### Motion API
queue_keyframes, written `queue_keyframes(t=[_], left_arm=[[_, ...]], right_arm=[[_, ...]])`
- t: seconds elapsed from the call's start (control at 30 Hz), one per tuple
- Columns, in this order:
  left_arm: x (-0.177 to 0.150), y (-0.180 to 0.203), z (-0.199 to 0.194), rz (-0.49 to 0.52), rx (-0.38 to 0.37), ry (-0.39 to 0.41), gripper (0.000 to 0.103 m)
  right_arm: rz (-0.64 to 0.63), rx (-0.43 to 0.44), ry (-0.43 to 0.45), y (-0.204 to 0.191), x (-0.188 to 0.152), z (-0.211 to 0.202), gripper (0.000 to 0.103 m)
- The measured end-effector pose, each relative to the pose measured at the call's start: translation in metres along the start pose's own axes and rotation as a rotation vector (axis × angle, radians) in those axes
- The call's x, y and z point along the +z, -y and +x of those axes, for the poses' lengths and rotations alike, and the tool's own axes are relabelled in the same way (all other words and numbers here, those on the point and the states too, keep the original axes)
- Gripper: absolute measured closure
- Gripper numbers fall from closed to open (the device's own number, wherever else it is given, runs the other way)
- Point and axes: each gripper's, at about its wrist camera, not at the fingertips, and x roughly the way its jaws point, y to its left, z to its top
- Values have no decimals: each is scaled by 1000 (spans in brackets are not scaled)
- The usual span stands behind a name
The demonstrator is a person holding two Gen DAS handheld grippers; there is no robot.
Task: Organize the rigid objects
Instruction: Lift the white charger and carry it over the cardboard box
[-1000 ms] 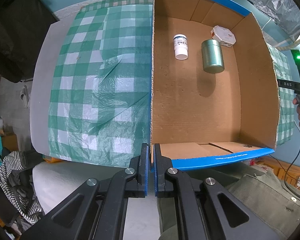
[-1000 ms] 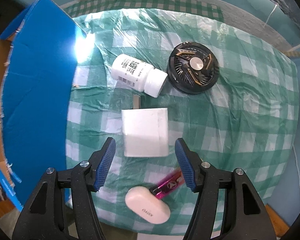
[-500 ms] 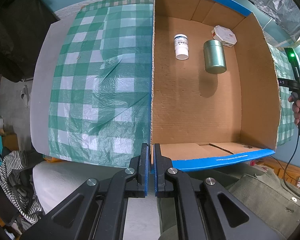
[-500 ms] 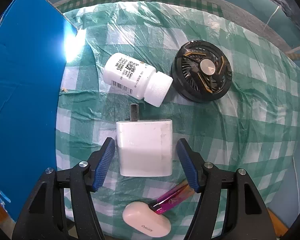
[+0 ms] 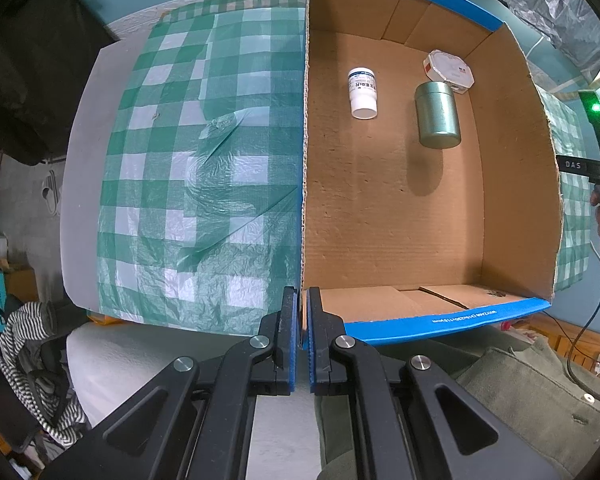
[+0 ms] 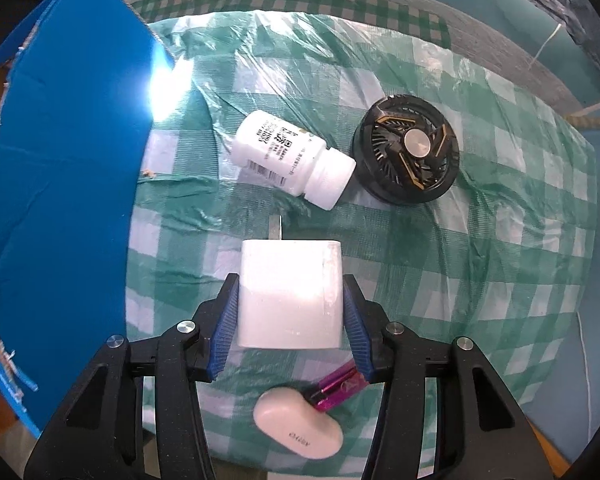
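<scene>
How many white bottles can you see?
2. One white plastic bottle stands inside the brown cardboard box, left of the green metal tin. Another white bottle lies on the green checked tablecloth, beside the black round fan. Others may be hidden.

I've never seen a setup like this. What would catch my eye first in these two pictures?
Probably the white charger block, sitting between the blue pads of the right hand-held gripper on the green checked tablecloth, with a tipped white bottle and a round black fan just beyond it. In the other view, the big open cardboard box stands out, holding a green tin and a small white bottle near its far end.
</scene>
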Motion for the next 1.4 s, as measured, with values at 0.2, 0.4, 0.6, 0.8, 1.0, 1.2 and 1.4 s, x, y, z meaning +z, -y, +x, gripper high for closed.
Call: queue_keyframes(t=[0.2, 0.4, 0.6, 0.8, 1.0, 1.2, 1.4], left_arm=[[0, 0, 1, 1, 1, -3, 99], [1, 0, 2, 2, 2, -5, 99], [0, 0, 1, 0, 1, -4, 99], [1, 0, 2, 1, 3, -4, 99], [1, 0, 3, 2, 3, -5, 99], [2, 0, 3, 2, 3, -6, 99], [2, 0, 3, 2, 4, -5, 99]], right_arm=[[-7, 5, 14, 1, 4, -16, 54], [-20, 14, 46, -2, 2, -36, 54], [-45, 27, 82, -14, 6, -66, 54], [-76, 47, 118, -29, 17, -91, 54], [-126, 60, 154, -46, 38, -107, 54], [-175, 70, 172, -73, 53, -116, 54], [-227, 80, 179, -100, 64, -117, 54]])
